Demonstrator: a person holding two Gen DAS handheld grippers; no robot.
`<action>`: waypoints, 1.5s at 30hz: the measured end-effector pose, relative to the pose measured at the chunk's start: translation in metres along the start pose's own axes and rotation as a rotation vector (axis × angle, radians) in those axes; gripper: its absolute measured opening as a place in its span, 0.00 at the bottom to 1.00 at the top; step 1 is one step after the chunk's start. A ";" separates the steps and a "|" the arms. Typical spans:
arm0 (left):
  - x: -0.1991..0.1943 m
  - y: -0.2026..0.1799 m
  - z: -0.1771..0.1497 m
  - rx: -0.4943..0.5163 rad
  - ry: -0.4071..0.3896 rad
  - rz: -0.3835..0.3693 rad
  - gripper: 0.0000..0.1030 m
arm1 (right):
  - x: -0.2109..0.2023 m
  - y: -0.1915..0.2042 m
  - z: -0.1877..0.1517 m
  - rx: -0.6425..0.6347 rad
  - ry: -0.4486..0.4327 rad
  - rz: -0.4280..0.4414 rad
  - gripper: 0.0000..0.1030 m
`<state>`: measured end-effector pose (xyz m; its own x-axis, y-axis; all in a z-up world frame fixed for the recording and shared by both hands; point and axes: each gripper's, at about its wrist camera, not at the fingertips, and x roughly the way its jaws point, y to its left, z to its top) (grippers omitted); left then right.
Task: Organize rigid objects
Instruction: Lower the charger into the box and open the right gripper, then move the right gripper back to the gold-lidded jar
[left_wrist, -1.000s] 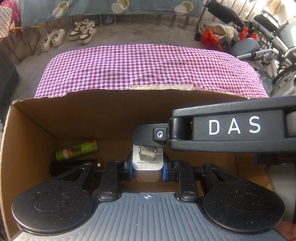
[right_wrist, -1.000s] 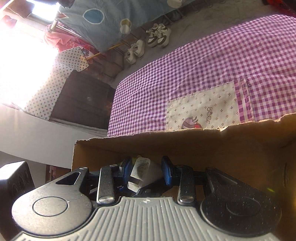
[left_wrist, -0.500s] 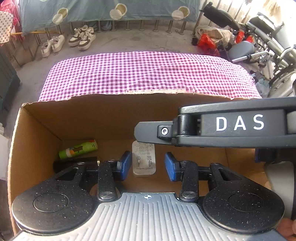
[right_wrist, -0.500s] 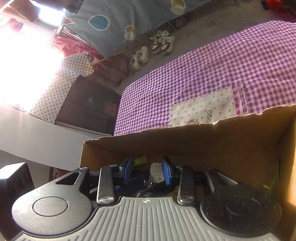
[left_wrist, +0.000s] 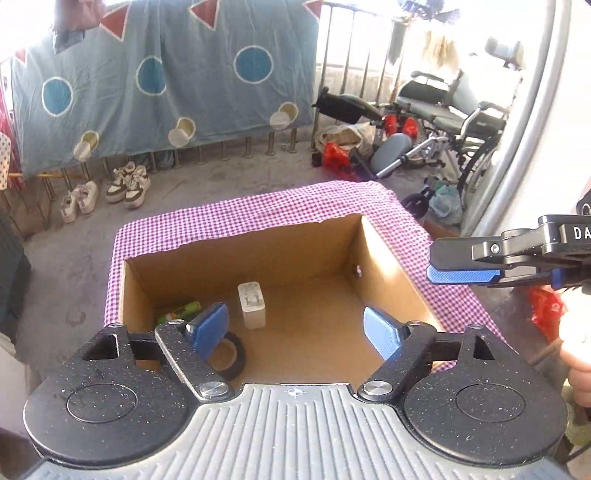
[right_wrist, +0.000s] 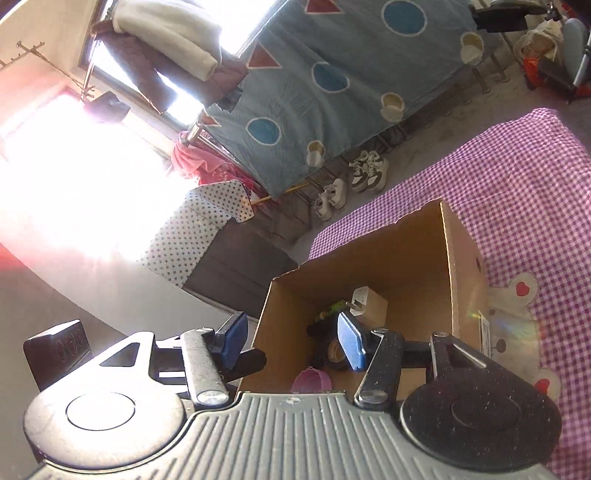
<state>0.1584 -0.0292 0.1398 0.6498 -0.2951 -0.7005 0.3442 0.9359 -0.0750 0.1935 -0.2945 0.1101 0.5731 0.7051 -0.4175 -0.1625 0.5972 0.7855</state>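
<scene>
Both grippers lifted clear, jaws opening; charger (left_wrist: 252, 303) left in box (left_wrist: 384, 254).

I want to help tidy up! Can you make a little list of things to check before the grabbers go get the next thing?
1. White charger lying inside the cardboard box: ok.
2. Left gripper empty, jaws opening: ok.
3. Right gripper empty, jaws opening: ok.
4. Both grippers lifted clear of the box: ok.
5. Free floor left in the box beside the green tube and tape roll: ok.
6. Next thing to pick up in view: cannot tell.
</scene>
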 end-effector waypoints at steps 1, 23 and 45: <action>-0.008 -0.002 -0.009 0.010 -0.018 -0.018 0.90 | -0.016 0.001 -0.011 0.007 -0.022 0.009 0.57; 0.023 -0.073 -0.162 0.166 0.021 0.021 0.98 | -0.046 -0.060 -0.171 0.207 0.003 -0.199 0.63; 0.077 -0.071 -0.175 0.117 0.017 0.052 0.94 | 0.072 -0.061 -0.139 0.118 0.162 -0.145 0.49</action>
<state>0.0648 -0.0850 -0.0329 0.6572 -0.2427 -0.7136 0.3877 0.9207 0.0439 0.1330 -0.2269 -0.0311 0.4458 0.6728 -0.5905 0.0126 0.6549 0.7557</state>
